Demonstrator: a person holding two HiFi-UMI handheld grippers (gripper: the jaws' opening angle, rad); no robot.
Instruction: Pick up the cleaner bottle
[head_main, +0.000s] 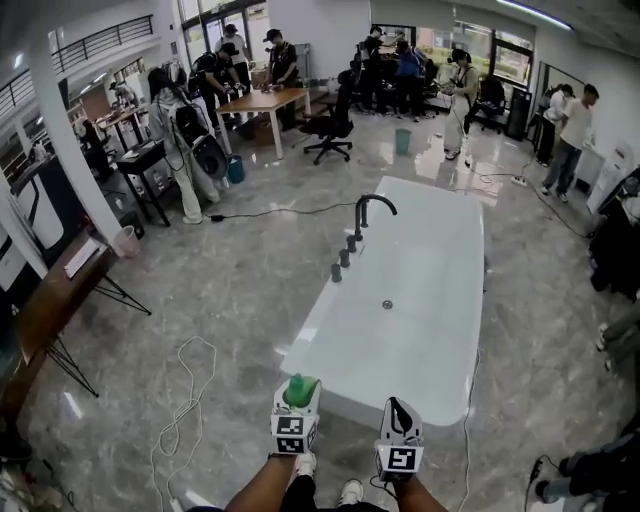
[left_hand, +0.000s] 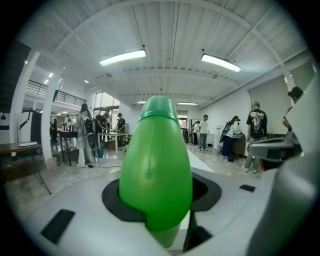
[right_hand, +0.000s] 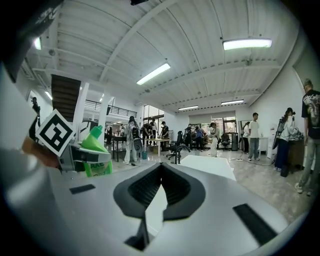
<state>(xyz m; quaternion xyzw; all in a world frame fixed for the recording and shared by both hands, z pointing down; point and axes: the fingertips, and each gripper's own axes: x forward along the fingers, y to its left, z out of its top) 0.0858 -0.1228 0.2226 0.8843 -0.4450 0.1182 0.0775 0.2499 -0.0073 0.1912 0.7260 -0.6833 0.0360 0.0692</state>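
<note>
Grey marble floor (head_main: 230, 290), glossy and veined. White oblong bathtub (head_main: 420, 300) ahead, smooth, with a black curved faucet (head_main: 370, 210) on its left rim. People and desks crowd the far end, too small to detail. Left gripper (head_main: 297, 400) clenched on the cleaner bottle (left_hand: 156, 170): green plastic, tapering to a cap, its base hidden behind the jaws; from the head view only the top shows. Right gripper (head_main: 400, 412) beside it, jaws drawn together, nothing between. Forearms cut off by the frame edge. Pale cable (head_main: 185, 400) looped on the floor to the left.
</note>
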